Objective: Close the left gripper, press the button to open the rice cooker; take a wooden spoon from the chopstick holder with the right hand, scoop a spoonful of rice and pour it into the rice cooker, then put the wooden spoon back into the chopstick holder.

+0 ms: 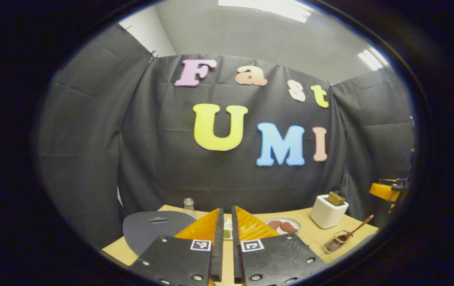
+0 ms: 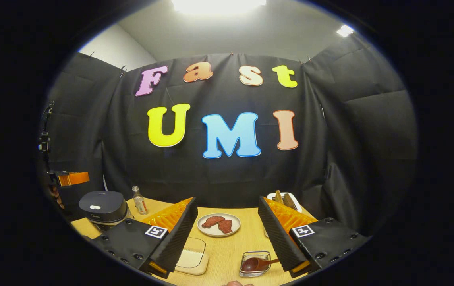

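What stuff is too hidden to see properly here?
- Rice cooker: its button is too small to make out in the right gripper view; in the left gripper view the left gripper covers part of it.
- Rice tray: partly behind the right gripper; its contents are unclear.
- Spoon: its handle end runs behind one of the fingers in the right gripper view.
- Bottle: too small to tell what it holds.
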Demonstrator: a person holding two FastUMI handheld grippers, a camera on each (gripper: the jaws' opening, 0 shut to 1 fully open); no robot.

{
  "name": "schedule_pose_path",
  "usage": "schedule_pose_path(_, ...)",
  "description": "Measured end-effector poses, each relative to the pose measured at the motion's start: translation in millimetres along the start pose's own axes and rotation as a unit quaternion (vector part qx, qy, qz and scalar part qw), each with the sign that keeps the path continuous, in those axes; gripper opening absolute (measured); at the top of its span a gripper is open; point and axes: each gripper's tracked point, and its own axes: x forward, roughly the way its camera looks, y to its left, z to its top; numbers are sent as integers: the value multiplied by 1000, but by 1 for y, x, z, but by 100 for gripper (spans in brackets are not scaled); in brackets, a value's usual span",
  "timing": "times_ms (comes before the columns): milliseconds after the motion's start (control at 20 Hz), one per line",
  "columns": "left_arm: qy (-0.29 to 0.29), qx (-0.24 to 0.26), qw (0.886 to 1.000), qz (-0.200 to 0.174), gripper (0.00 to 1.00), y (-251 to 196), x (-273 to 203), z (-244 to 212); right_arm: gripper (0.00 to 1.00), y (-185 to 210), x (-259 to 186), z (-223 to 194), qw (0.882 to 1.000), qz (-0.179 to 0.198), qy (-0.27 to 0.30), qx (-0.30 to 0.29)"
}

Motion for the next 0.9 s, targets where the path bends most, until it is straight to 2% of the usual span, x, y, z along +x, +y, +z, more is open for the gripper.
schedule_pose_path(100, 27, 10, 1000, 1, 12, 11, 2, -11, 98, 3, 1, -5, 1000, 10, 1, -8)
schedule_pose_path(150, 46, 5, 999, 4, 2, 24, 6, -19, 98, 6, 1, -6, 1000, 17, 3, -9)
schedule_pose_path(250, 71, -4, 997, -11, 2, 32, 11, -18, 98, 7, 4, -13, 1000, 21, 10, -4)
schedule_pose_path(400, 127, 12, 992, -13, 2, 38, 23, -32, 98, 7, 3, -19, 1000, 25, 15, -1)
schedule_pose_path(450, 123, 4, 992, -9, 2, 42, 26, -27, 93, 7, 2, -18, 1000, 25, 14, -1)
schedule_pose_path(500, 133, -13, 991, -15, 2, 40, 27, -30, 98, 7, 3, -19, 1000, 25, 13, -2)
schedule_pose_path(600, 168, -33, 985, -26, 1, 37, 29, -41, 98, 4, 2, -20, 1000, 26, 12, -3)
schedule_pose_path(750, 218, -16, 976, -5, 1, 49, 30, -71, 98, -1, 1, -23, 1000, 25, 12, -4)
schedule_pose_path(900, 235, -25, 972, 11, 1, 62, 32, -84, 98, -9, 5, -29, 999, 29, 13, 3)
